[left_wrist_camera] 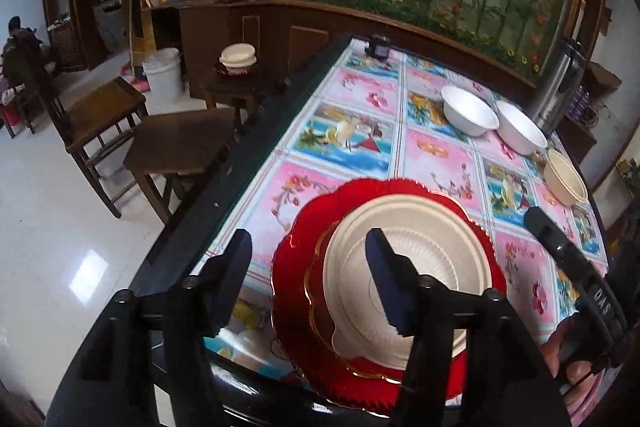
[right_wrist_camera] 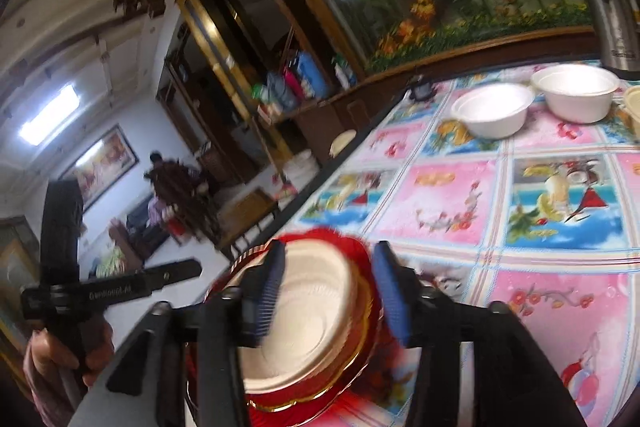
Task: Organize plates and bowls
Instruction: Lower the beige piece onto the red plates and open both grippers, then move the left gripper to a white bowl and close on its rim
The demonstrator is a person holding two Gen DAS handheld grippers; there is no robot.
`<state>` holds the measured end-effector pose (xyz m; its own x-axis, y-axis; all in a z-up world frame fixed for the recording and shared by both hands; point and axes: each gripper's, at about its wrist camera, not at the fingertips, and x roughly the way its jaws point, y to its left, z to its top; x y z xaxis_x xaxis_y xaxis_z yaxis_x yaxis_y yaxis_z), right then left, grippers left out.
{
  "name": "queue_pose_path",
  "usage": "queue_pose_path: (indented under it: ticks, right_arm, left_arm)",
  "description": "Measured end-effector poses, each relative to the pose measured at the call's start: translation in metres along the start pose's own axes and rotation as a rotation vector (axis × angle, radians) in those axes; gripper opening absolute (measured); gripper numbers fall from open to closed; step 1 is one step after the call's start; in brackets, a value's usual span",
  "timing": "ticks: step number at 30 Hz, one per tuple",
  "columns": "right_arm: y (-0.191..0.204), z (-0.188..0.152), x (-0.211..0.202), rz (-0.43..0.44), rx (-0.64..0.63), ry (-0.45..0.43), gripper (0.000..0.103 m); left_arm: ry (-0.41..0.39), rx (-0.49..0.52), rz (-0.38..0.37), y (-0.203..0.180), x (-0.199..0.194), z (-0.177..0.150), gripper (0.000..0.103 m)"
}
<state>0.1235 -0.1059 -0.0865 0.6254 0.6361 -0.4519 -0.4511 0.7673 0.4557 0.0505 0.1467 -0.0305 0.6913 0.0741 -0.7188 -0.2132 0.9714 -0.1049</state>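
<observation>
A stack of plates sits at the table's near edge: a cream plate (left_wrist_camera: 404,259) (right_wrist_camera: 304,311) on a small gold-rimmed red plate (left_wrist_camera: 316,291), on a large scalloped red plate (left_wrist_camera: 288,279) (right_wrist_camera: 352,367). My left gripper (left_wrist_camera: 307,239) is open, one finger above the cream plate and the other past the stack's left rim. My right gripper (right_wrist_camera: 330,251) is open too, straddling the stack's right rim in a blurred view. Neither gripper's pads press on a plate. Two white bowls (left_wrist_camera: 470,115) (left_wrist_camera: 520,133) and a cream bowl (left_wrist_camera: 566,177) stand at the far right.
The table (left_wrist_camera: 360,131) has a bright patterned cloth. A steel thermos (left_wrist_camera: 560,87) stands behind the bowls and a small dark jar (left_wrist_camera: 378,47) at the far edge. Wooden chairs (left_wrist_camera: 180,147) and a white bucket (left_wrist_camera: 162,73) are to the left. A person (right_wrist_camera: 168,183) is across the room.
</observation>
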Motion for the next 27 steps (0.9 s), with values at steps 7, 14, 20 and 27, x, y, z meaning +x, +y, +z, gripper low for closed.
queue_pose_path:
  ticks: [7, 14, 20, 27]
  right_arm:
    - [-0.037, 0.010, -0.009, -0.083, 0.163, -0.054, 0.066]
    - [-0.059, 0.013, -0.005, -0.138, 0.240, -0.030, 0.072]
    - [-0.064, 0.013, -0.008, -0.168, 0.230, -0.042, 0.075]
    - [-0.090, 0.022, -0.020, -0.228, 0.260, -0.070, 0.075]
  left_arm:
    - [-0.034, 0.041, -0.005, -0.022, -0.005, 0.005, 0.077]
    - [0.037, 0.076, -0.145, -0.059, -0.001, 0.008, 0.082]
    - [0.079, 0.125, -0.238, -0.097, -0.004, 0.009, 0.082]
    - [0.124, 0.212, -0.278, -0.133, -0.004, -0.006, 0.082]
